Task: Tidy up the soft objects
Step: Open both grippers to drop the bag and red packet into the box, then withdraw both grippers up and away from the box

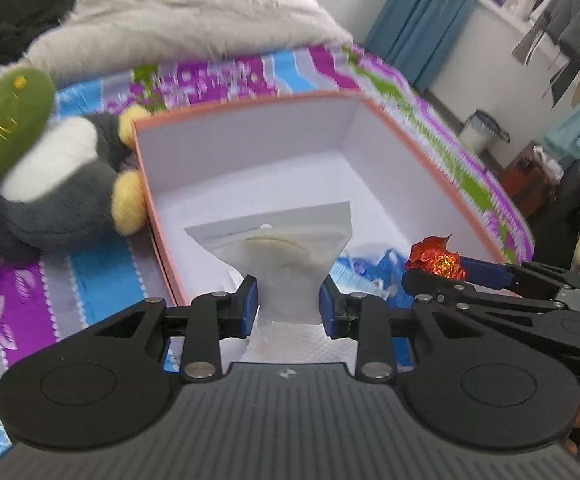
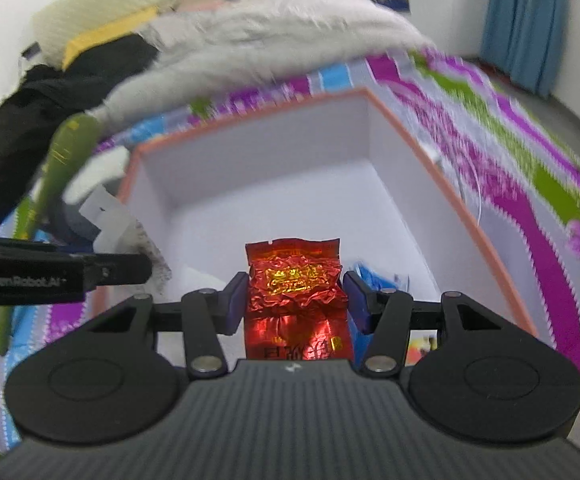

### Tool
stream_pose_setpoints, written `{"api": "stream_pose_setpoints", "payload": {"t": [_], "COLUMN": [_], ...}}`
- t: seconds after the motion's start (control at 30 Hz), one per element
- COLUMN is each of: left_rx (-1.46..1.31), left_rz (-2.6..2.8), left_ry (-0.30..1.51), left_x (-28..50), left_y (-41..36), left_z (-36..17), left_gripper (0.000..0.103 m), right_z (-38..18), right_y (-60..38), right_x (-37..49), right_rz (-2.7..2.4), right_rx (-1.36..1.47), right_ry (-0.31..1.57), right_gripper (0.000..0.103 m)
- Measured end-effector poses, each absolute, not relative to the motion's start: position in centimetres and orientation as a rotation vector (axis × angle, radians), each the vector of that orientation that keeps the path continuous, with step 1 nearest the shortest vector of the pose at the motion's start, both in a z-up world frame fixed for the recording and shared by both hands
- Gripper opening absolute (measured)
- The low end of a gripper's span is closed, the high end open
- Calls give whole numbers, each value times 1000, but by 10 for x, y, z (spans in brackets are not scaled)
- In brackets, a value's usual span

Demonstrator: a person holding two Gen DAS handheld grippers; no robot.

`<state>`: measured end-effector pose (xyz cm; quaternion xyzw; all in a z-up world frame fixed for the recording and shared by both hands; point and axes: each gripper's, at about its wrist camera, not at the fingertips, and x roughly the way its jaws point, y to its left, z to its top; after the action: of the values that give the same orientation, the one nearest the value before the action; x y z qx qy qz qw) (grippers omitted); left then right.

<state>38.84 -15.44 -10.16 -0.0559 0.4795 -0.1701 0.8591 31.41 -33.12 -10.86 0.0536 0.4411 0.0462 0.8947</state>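
Left tool (image 1: 288, 304) is clamped on the narrow near end of a white pouch (image 1: 280, 246), which fans out over the near part of the box (image 1: 250, 136). Right tool (image 2: 294, 300) is closed on a red foil packet (image 2: 295, 280), held upright, also above the near end of the box. Judgement: both items are gripped by one end so they hang free and can be dropped straight into the box. The box sits open on the bed (image 1: 102, 264); a blue packet (image 2: 373, 276) already lies inside, near right. A plush toy (image 1: 62, 184) lies just left of the box, touching its wall.
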Motion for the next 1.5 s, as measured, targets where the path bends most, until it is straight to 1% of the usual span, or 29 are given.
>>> {"api": "stream_pose_setpoints", "payload": {"t": [0.13, 0.23, 0.3, 0.4, 0.53, 0.8, 1.2, 1.5], "left_rx": [-110, -106, -105, -108, -106, -107, -110, -114], "left_rz": [-360, -362, -358, -360, -356, -362, -366, -376], "left_ry": [1059, 1082, 1079, 1089, 1074, 998, 817, 710], "left_x": [405, 409, 410, 409, 399, 366, 278, 203], "left_y": [-161, -163, -163, -162, -161, -155, -130, -112], "left_z": [-128, -139, -139, -139, -128, -84, 10, 60], "left_gripper": [37, 37, 37, 42, 43, 43, 43, 43], "right_z": [-132, -140, -143, -143, -135, -83, 10, 51], "right_y": [-336, -338, -339, -340, -346, -348, -323, -311], "right_x": [320, 320, 321, 321, 317, 291, 218, 150], "right_rz": [80, 74, 76, 68, 58, 57, 94, 94], "right_rx": [116, 123, 129, 141, 169, 176, 155, 154], "right_ry": [975, 997, 1009, 1023, 1009, 890, 692, 584], "right_gripper": [55, 55, 56, 63, 63, 63, 63, 63]}}
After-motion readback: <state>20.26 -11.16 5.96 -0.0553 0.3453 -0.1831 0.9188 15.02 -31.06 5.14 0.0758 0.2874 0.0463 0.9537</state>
